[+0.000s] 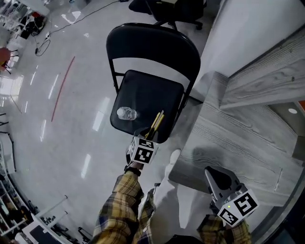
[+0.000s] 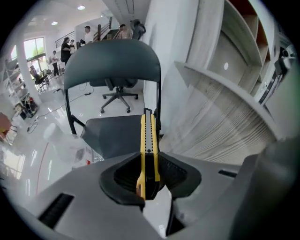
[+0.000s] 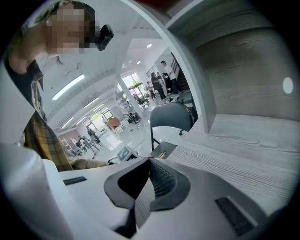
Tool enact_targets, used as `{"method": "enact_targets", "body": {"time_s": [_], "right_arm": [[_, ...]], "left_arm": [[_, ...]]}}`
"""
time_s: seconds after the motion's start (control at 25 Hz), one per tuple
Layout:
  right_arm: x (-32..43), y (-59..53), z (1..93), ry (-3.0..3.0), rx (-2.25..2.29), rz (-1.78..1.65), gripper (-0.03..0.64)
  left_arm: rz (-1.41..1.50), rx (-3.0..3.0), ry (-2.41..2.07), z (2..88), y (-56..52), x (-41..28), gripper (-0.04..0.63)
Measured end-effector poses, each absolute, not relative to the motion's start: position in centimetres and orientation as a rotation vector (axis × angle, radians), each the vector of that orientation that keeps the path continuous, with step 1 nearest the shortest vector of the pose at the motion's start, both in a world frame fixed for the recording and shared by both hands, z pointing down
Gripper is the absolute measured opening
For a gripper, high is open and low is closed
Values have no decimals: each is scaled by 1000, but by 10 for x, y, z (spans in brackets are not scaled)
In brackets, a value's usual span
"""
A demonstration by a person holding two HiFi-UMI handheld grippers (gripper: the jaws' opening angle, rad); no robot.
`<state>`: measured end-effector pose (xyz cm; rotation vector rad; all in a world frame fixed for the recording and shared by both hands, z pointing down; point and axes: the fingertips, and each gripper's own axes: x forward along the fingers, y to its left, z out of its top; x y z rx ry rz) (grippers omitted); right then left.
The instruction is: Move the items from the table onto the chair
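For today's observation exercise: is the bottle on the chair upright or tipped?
Tipped: the head view shows the bottle lying sideways on the chair seat.

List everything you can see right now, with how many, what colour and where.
folding chair: one, black, on the pale floor beside the table
bottle: one, clear plastic, on the chair seat, near its front left
utility knife: one, yellow and black, over the front of the seat, held in the left tongs
table: one, grey wood grain, right of the folding chair
office chair: one, black, on the floor beyond the folding chair
red line: one, on the floor left of the folding chair
sleeve: one clearly seen, yellow plaid, on the left arm
left tongs: grey, shut on the utility knife
right tongs: grey, shut, empty, over the table's near end
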<state>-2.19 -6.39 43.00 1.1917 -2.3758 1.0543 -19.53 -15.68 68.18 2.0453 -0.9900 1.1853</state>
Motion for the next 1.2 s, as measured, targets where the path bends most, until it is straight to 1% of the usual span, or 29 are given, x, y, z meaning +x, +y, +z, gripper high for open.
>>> {"method": "enact_targets", "body": {"time_s": [0.16, 0.28, 0.56, 0.76, 0.96, 1.08, 1.2], "right_arm": [[-22, -72, 445, -2351, 1247, 1099, 17], [-16, -74, 453, -2332, 1261, 1117, 17], [1, -74, 465, -2297, 1303, 1164, 17], [6, -69, 465, -2293, 1313, 1183, 17], [16, -63, 458, -2299, 1350, 1178, 17], [20, -57, 443, -2317, 1375, 1156, 17], [30, -47, 417, -2340, 1407, 1127, 17]], "left_arm": [[1219, 1936, -1014, 755, -166, -207, 117], [1247, 1852, -1026, 793, -167, -212, 117], [1321, 1701, -1053, 842, -161, -215, 117], [1317, 1653, -1050, 845, -153, -215, 120], [1275, 1683, -1112, 830, -166, -213, 127], [1204, 1717, -1134, 801, -172, -211, 127], [1144, 1793, -1137, 754, -170, -205, 126]]}}
